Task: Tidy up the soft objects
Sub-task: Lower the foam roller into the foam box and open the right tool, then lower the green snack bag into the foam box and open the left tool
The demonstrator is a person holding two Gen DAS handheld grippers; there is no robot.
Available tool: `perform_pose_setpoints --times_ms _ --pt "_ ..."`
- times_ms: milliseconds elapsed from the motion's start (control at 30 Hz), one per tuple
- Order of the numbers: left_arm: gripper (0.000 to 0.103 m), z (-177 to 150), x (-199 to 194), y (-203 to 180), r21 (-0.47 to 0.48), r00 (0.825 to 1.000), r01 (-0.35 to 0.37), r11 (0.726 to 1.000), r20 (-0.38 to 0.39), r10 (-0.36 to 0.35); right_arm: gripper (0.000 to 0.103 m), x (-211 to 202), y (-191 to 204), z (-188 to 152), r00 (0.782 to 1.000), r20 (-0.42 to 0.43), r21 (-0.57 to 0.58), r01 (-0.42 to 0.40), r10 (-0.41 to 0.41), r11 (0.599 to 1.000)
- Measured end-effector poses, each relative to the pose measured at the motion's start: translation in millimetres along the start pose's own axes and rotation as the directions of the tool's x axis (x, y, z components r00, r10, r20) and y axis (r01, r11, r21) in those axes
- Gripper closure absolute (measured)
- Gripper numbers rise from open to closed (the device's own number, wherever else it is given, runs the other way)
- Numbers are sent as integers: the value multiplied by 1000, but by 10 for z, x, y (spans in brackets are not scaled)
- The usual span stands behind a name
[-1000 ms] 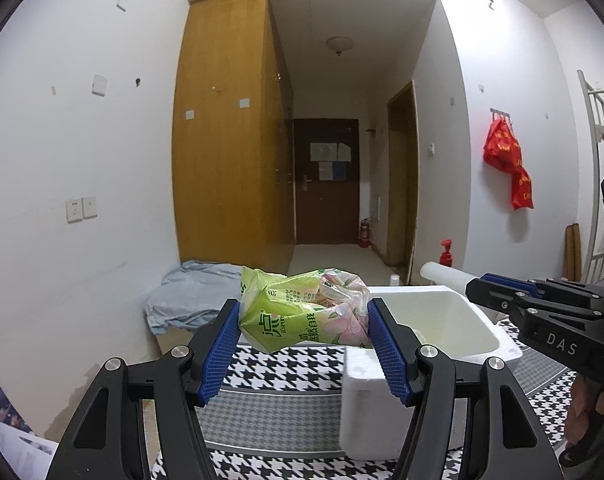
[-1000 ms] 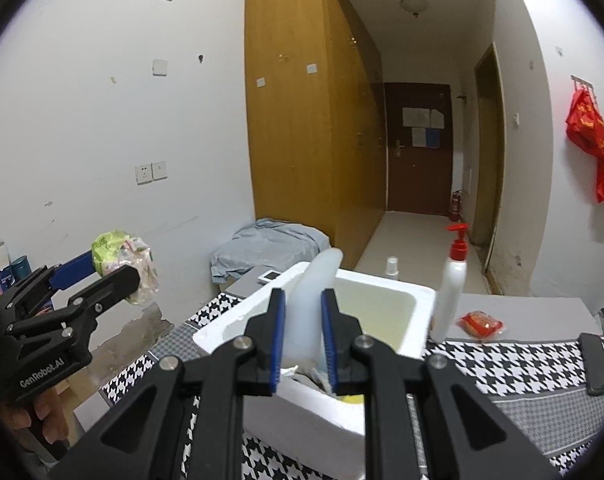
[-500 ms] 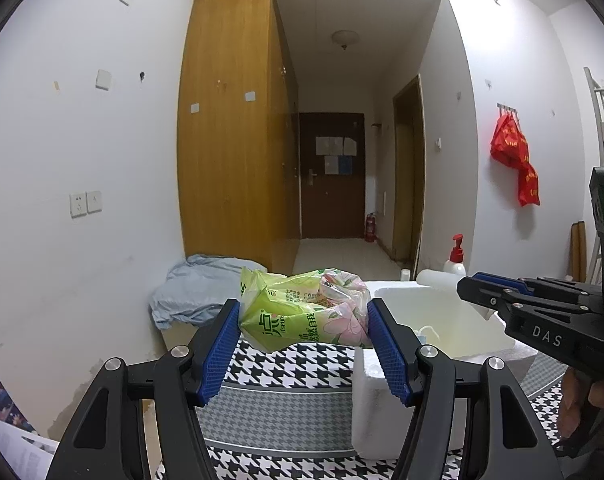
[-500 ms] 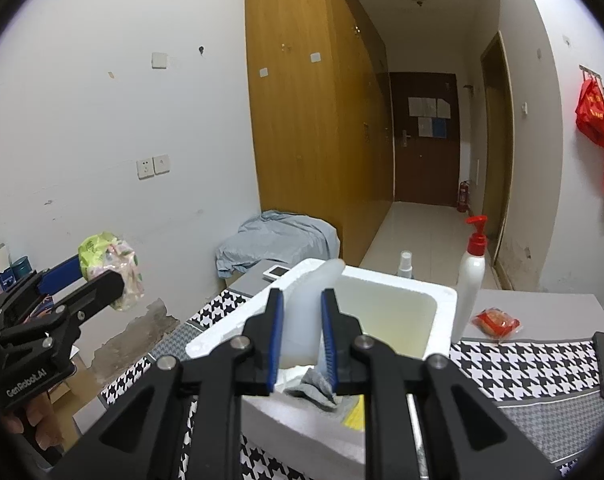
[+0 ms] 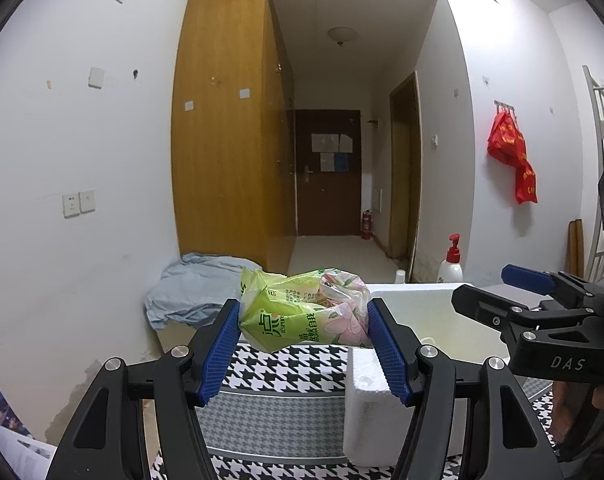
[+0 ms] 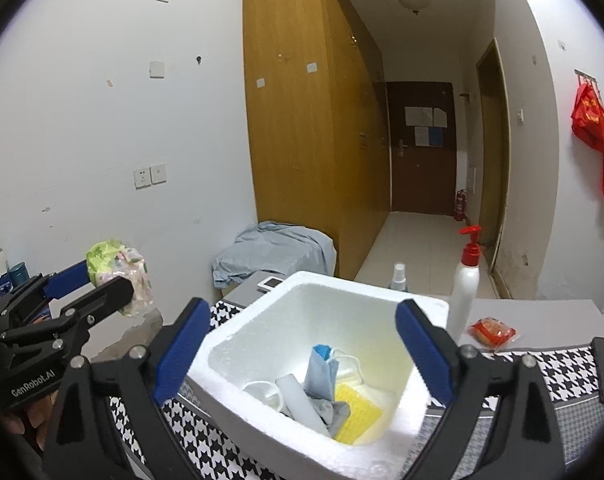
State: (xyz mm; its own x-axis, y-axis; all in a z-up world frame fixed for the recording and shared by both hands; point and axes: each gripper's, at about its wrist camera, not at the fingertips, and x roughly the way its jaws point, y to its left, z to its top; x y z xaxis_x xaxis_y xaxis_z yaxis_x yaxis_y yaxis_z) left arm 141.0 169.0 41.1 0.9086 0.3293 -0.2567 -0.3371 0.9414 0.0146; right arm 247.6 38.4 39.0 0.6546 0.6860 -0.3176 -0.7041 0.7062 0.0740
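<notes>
My left gripper (image 5: pixel 303 312) is shut on a green and pink tissue pack (image 5: pixel 302 322), held in the air left of the white foam box (image 5: pixel 365 420). My right gripper (image 6: pixel 302 308) hangs over the foam box (image 6: pixel 230 344), and its jaws are opening wide with nothing between the pads. Inside the box lie a white foam roll (image 6: pixel 302 404), a blue face mask (image 6: pixel 319 372), a grey cloth (image 6: pixel 335 410) and a yellow sponge (image 6: pixel 357 416). In the right wrist view the left gripper (image 6: pixel 98 280) and its tissue pack (image 6: pixel 116 276) show at the left.
The box stands on a houndstooth-clothed table (image 6: pixel 561 364). Behind it stand a white pump bottle with a red top (image 6: pixel 463 292) and a small spray bottle (image 6: pixel 397 276); a red packet (image 6: pixel 491 330) lies to the right. A grey-blue cloth heap (image 6: pixel 270 252) lies by the wardrobe.
The right gripper's jaws have spread wide and let go of the white foam roll, which now lies in the box. The left gripper keeps its hold on the tissue pack.
</notes>
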Motion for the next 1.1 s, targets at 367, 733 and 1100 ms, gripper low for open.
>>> perform_pose_setpoints --times_ms 367,733,1100 --pt "38 35 114 -131 0 998 64 998 -13 -64 0 -272 -225 -39 997 30 33 70 -71 997" --pt "38 99 181 -410 18 990 139 990 -21 -139 0 -551 -397 -115 987 36 22 158 -159 987" --pt "38 131 305 -627 32 979 201 979 -45 -199 0 -800 -597 -211 967 32 60 252 -254 966"
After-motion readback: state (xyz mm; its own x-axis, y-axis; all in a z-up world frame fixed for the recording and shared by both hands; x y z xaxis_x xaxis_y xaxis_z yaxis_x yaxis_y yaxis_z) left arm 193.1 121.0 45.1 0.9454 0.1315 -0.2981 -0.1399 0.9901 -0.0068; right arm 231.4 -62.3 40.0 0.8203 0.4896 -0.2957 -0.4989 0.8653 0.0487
